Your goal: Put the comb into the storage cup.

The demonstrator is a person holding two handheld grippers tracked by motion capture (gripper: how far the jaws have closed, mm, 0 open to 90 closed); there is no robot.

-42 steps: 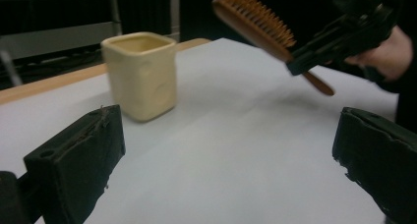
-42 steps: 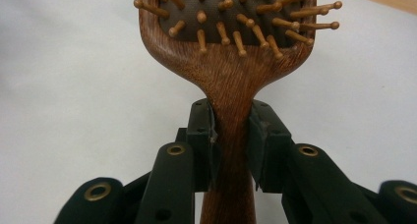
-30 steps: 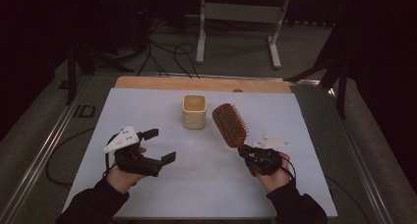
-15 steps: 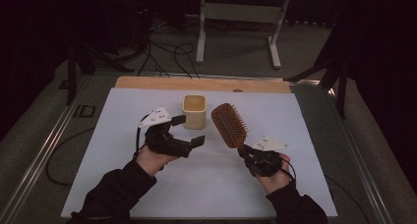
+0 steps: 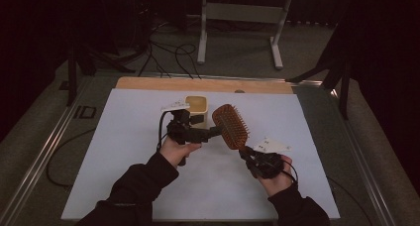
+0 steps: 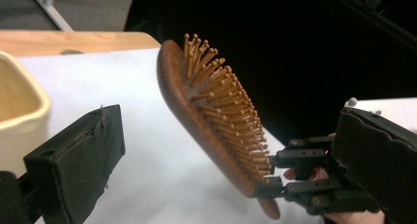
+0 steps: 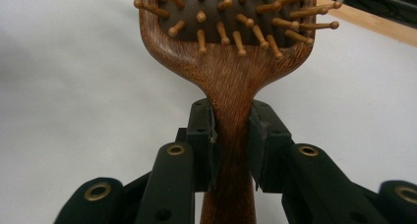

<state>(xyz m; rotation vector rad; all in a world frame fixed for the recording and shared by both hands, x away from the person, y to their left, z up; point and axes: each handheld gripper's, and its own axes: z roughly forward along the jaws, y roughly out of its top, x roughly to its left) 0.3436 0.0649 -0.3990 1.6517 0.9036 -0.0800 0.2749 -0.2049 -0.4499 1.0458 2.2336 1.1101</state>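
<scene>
A wooden hairbrush [image 5: 231, 126] with orange-brown bristles is held tilted above the white table. My right gripper [image 5: 249, 155] is shut on its handle, and in the right gripper view both pads clamp the narrow neck of the hairbrush [image 7: 231, 81] inside the right gripper [image 7: 231, 135]. My left gripper [image 5: 205, 127] is open beside the brush head. In the left gripper view the hairbrush [image 6: 211, 111] stands between the wide-apart jaws of the left gripper [image 6: 231, 130], touching neither pad. A cream cup [image 5: 196, 105] stands just behind the left gripper.
The white table sheet [image 5: 124, 151] ends at a wooden strip [image 5: 198, 84] along the far side. The cream cup [image 6: 17, 111] sits close to the left jaw. Cables and a metal stand lie on the dark floor beyond.
My left gripper has moved right and away from the person, from the open left part of the table to the brush head by the cup. The right gripper and brush have held still.
</scene>
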